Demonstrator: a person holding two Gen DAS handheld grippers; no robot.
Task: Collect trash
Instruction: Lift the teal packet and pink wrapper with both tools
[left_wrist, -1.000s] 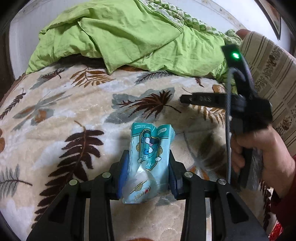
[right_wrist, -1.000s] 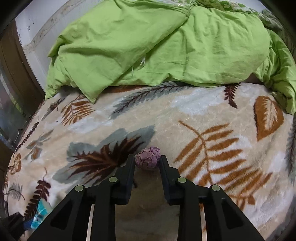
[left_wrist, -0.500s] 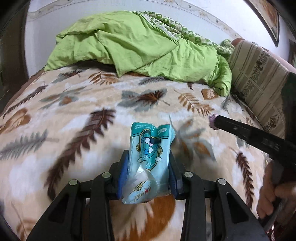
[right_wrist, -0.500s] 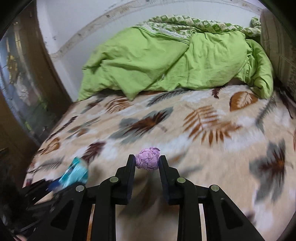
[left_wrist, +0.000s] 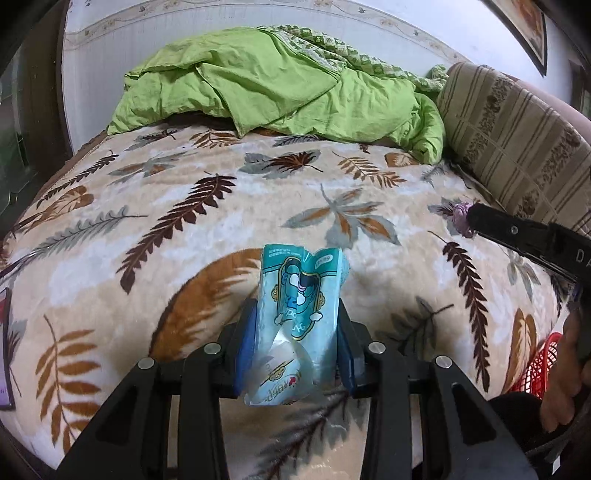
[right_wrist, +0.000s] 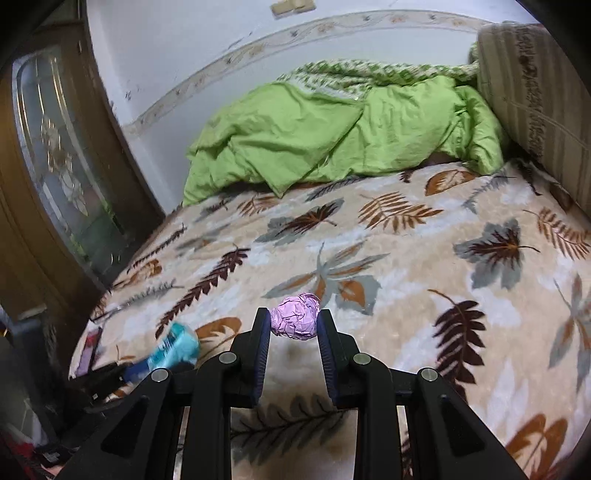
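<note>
My left gripper is shut on a light blue snack wrapper with a cartoon print, held above the leaf-patterned bed blanket. My right gripper is shut on a crumpled pink paper ball, also held above the blanket. In the left wrist view the right gripper comes in from the right with the pink ball at its tip. In the right wrist view the blue wrapper and left gripper show at the lower left.
A green duvet is bunched at the far end of the bed. A striped cushion lines the right side. A red basket shows past the bed's near right edge. A wooden door with glass stands at the left.
Both grippers have pulled back and risen from the bed surface, each still holding its piece of trash. More of the bed shows now, and the red basket has come into view.
</note>
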